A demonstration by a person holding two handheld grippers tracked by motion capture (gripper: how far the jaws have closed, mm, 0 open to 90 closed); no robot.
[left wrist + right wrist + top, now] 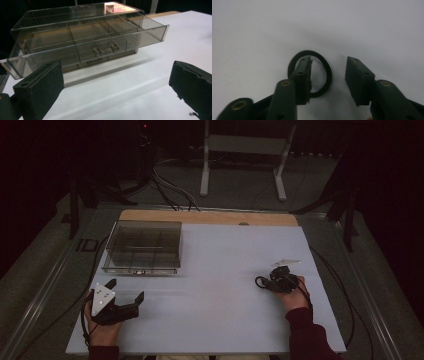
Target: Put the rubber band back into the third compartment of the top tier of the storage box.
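Ring (325, 72) around one jaw of half-spread right gripper (328, 80); left gripper (125, 292) wide-spread beside drawer box (142, 247).

A: Table (215, 320) laid out, drawer box (142, 246) at the far left, its drawer (100, 41) pulled out toward the person's side.

B: And the left gripper (126, 290) sits on the near left, just in front of that box, jaws facing it.

A: Over on the right, well apart from the box, the right gripper (272, 281) is down at the tabletop.

B: Ring (310, 73) lying flat there: one jaw stands inside the ring, the other outside, beside its rim.
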